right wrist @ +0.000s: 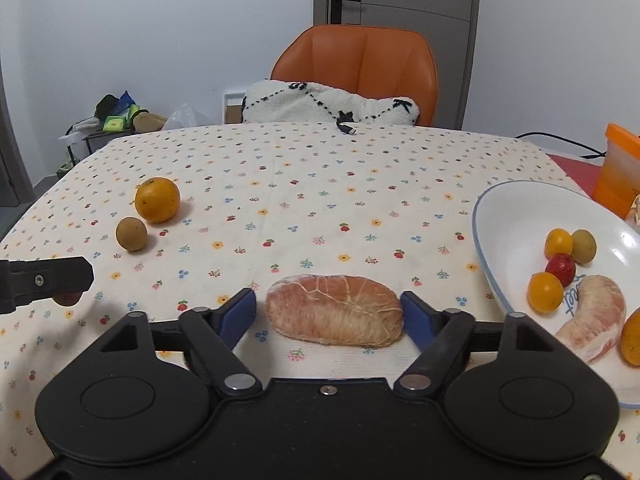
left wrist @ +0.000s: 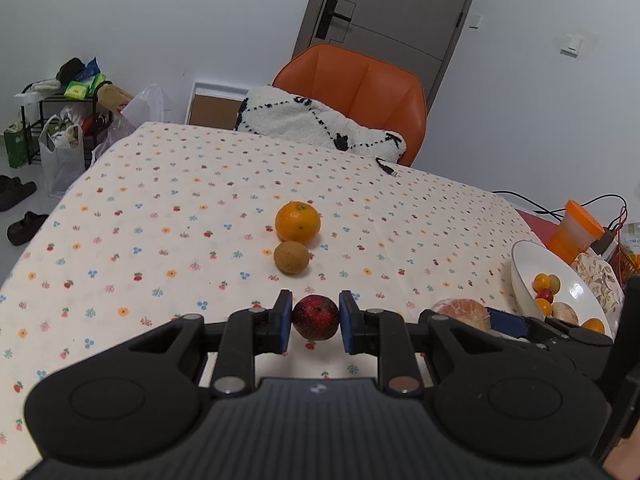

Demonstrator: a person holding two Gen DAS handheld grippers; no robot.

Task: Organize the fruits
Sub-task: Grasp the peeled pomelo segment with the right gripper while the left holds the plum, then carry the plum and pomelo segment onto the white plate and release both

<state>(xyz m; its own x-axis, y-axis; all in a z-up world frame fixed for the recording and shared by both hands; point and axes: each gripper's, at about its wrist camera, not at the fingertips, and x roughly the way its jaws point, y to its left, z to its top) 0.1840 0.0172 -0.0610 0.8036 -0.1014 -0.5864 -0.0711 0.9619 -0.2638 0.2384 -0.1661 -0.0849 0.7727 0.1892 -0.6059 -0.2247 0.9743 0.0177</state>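
Floral surface [right wrist: 320, 184]: left hand-held gripper [left wrist: 312, 318] clamps red fruit [left wrist: 316, 317]; right hand-held gripper [right wrist: 328, 314], unclosed, should squeeze pomelo segment [right wrist: 334, 310] gently.

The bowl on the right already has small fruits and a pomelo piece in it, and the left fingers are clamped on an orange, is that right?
Not quite. The left wrist view shows the left fingers clamped on a small dark red fruit; the orange sits untouched on the tablecloth. The bowl part is right.

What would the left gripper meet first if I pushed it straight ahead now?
Probably the brown round fruit, just beyond the dark red fruit that the left gripper clamps; the orange sits right behind. Depth is uncertain.
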